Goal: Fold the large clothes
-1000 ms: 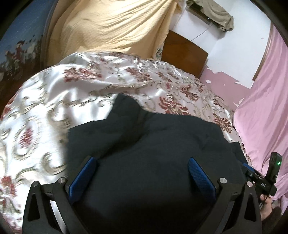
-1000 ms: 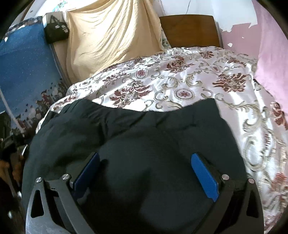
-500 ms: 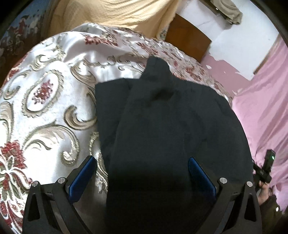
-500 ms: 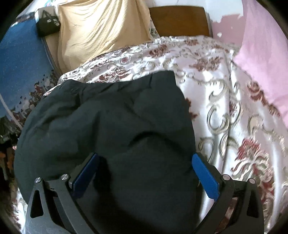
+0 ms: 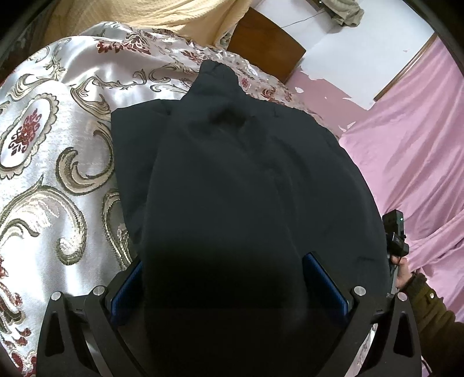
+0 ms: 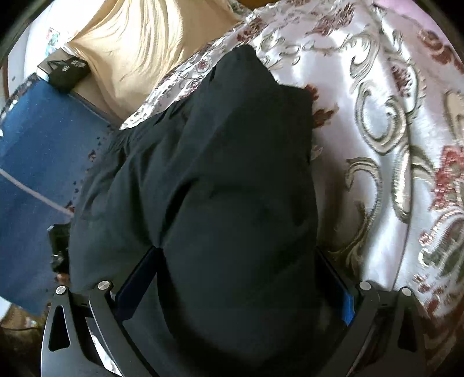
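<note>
Dark garment point(image 5: 237, 185) hides both tools' tips — grip unclear.

Black, unpatterned fabric garment point(image 5: 237, 185). Glossy silver-white satin bedspread point(image 5: 58, 139) with olive-gold scrollwork and dark red floral medallions. Pale yellow textured cloth point(image 5: 150, 14). Plain pink draped sheet point(image 5: 411, 150). Brown wooden headboard point(image 5: 266, 49). White wall point(image 5: 348, 52) with a pink lower band. Blue padded gripper fingers point(image 5: 324, 282) on black frames. Blue printed hanging point(image 6: 32, 162).

No readable text, label, brand or number shows in either wrist view. The black bag point(image 6: 65, 71) at the upper left of the right wrist view bears pale marks too small to read.
</note>
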